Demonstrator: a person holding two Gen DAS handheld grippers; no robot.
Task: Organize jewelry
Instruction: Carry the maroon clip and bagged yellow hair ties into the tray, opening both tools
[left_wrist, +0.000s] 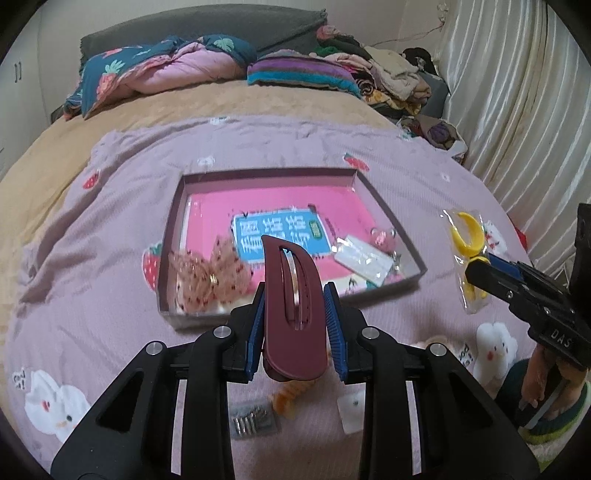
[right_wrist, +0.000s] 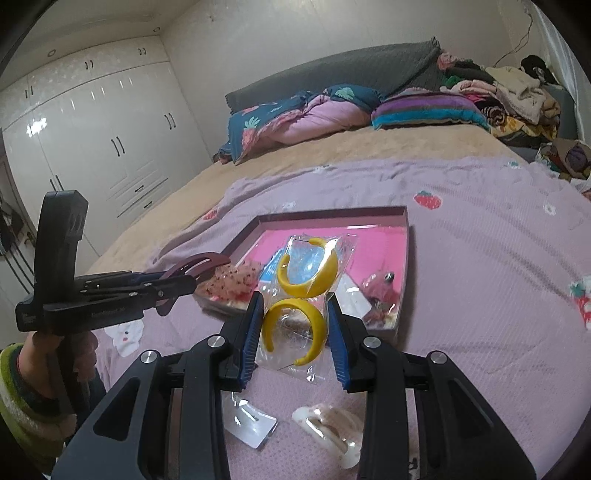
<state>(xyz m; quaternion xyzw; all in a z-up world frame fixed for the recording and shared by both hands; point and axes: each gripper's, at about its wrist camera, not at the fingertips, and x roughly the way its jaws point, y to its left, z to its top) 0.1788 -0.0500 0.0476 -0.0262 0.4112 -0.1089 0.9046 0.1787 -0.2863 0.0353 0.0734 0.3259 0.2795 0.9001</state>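
My left gripper (left_wrist: 294, 295) is shut on a maroon hair clip (left_wrist: 293, 310) and holds it above the near edge of the open box (left_wrist: 388, 210) with a pink floor. My right gripper (right_wrist: 295, 314) is shut on a clear bag of yellow hoop earrings (right_wrist: 301, 295), raised near the box's right front corner (right_wrist: 400, 295). The bag also shows in the left wrist view (left_wrist: 467, 240). In the box lie a pink mesh scrunchie (left_wrist: 207, 275), a white card (left_wrist: 364, 258) and a small pink trinket (left_wrist: 380, 236).
The box sits on a lilac strawberry-print blanket (left_wrist: 110, 229) on a bed. Near me lie a bag of small metal pieces (left_wrist: 251, 421), an orange clip (left_wrist: 291, 397), a clear packet (right_wrist: 247, 424) and a cream hair clip (right_wrist: 328, 424). Pillows and clothes are piled at the back.
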